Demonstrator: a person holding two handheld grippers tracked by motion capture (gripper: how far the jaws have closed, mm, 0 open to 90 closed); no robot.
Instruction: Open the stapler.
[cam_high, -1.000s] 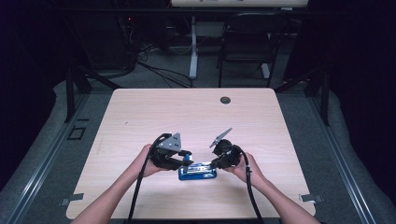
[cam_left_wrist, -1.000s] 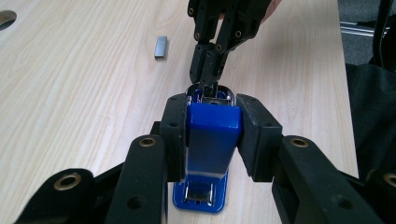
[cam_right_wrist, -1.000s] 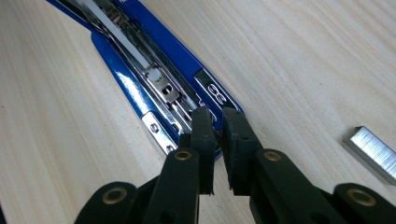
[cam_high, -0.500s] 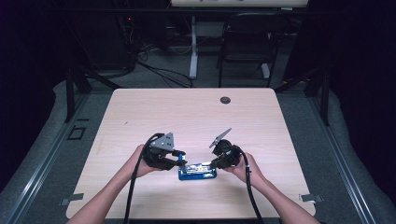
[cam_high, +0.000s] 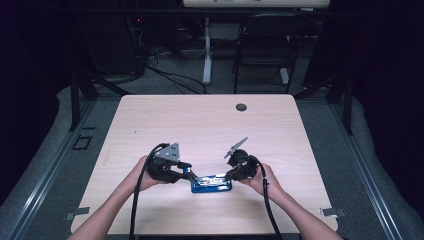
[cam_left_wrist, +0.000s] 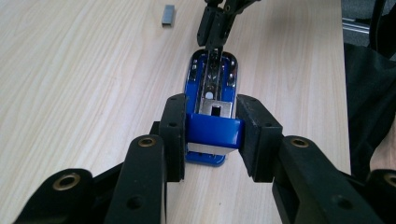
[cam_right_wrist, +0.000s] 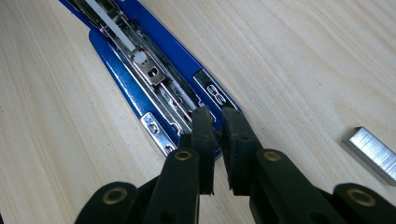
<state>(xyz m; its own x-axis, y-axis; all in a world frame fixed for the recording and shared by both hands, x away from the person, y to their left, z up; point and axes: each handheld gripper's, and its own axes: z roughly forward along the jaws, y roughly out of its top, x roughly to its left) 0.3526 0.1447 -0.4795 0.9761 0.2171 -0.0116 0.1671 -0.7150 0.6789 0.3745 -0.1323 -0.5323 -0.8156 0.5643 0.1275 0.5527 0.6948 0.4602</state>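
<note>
Over the last second the left gripper (cam_high: 186, 170) has slid a little toward the table's left side in the high view, and the blue stapler (cam_high: 212, 183) looks to have stayed put near the front middle of the table (cam_high: 200, 125). In the left gripper view its jaws are closed on the stapler's blue hinged end (cam_left_wrist: 214, 132), one pad on each side, so that end is held and steadied. The stapler lies flat and opened out, metal staple channel (cam_left_wrist: 212, 77) facing up, base on the wood. The right gripper (cam_high: 231, 174) has not moved; its jaws are pinched nearly together at the other end of the stapler, tips down in the channel (cam_right_wrist: 180, 100) by the front; whether they pinch a metal part or just rest there cannot be told. A loose strip of staples (cam_right_wrist: 371, 151) lies on the table just beside the right gripper, apart from the stapler. Judgement: the small left shift reads as a tug or re-seat on the hinge end while the right keeps the front pinned, so the loading is still in preparation and the staple strip is not yet in.
</note>
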